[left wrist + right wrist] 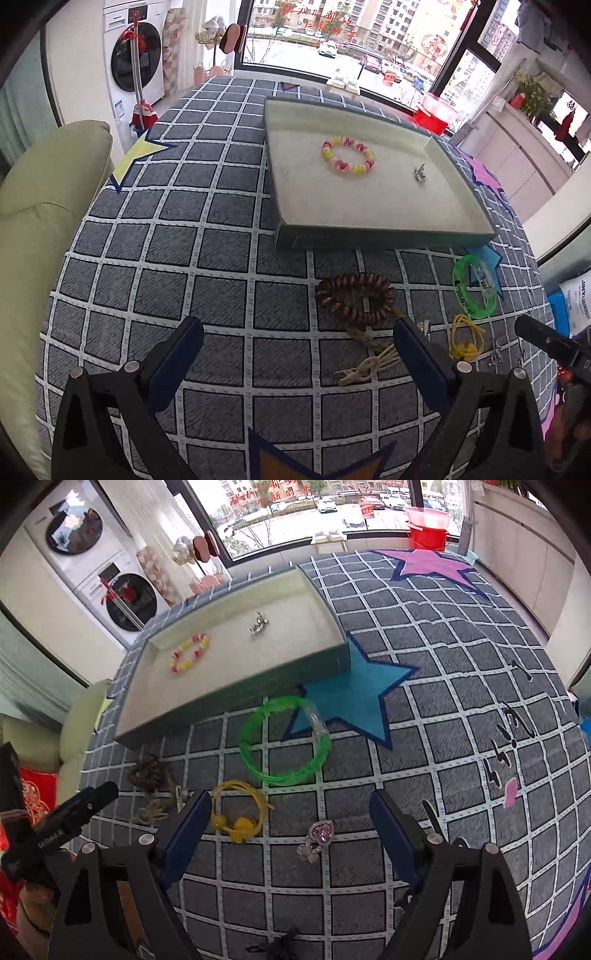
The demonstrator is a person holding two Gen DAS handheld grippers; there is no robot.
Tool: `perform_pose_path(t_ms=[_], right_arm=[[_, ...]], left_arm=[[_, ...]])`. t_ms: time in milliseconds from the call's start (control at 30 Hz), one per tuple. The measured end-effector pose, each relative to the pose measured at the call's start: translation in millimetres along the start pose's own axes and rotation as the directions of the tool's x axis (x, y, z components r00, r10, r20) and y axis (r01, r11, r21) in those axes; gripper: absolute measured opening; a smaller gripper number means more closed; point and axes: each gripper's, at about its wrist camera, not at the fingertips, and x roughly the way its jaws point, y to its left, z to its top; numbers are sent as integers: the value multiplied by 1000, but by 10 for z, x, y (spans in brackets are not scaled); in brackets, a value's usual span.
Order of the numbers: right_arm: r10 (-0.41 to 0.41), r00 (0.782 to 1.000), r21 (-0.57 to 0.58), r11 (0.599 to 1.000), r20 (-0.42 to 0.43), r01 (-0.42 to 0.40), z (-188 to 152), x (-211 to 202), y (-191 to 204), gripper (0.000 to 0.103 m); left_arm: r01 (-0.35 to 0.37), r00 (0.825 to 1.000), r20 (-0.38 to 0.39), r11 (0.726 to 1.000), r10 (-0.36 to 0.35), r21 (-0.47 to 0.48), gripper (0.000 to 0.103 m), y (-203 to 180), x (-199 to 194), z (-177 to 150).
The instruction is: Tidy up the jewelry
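The left gripper (295, 354) hangs nearest its camera with its blue pads spread wide and nothing between them, above a grey checked tablecloth (207, 236); the right gripper (288, 830) is likewise wide open and grips nothing, though a silvery ring with a pink heart stone (319, 836) lies on the cloth between its fingers. Just ahead of the left gripper rests a coil of brown wooden beads (356, 297) with a pale knotted tassel (369, 363) trailing toward its right finger. Beside that lie a yellow cord bracelet (236, 812) and a translucent green bangle (284, 740), the bangle partly over a blue star printed on the cloth. Farther back stands a shallow rectangular tray (384, 236) with a pale lining. It holds two pieces, set apart from each other: a bracelet of yellow and pink beads (348, 155) and a small silver trinket (420, 173) nearer the tray's right wall.
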Motion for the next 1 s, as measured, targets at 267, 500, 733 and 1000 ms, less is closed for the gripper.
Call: perform_pose_path(t_ms=[267,500,733,1000], right_arm=[[-33,999,8,999,-9,33,64,98,-62,89],[-65,998,13,998,-21,65,186,256,-84,89],[-94,995,25,995,-41,95,301,460,-119,89],[-172,985,-71,983,-23,170,320,562,53,84]], left_arm=[[6,1000,-23,1000,-6,-18,103,28,117,64],[15,999,-35,999,-17,-35,103,15,200,114],[-3,999,-35,1000,2,-14,102,-34,252,141],[-17,999,-29,1000,18,14,89,-86,265,165]])
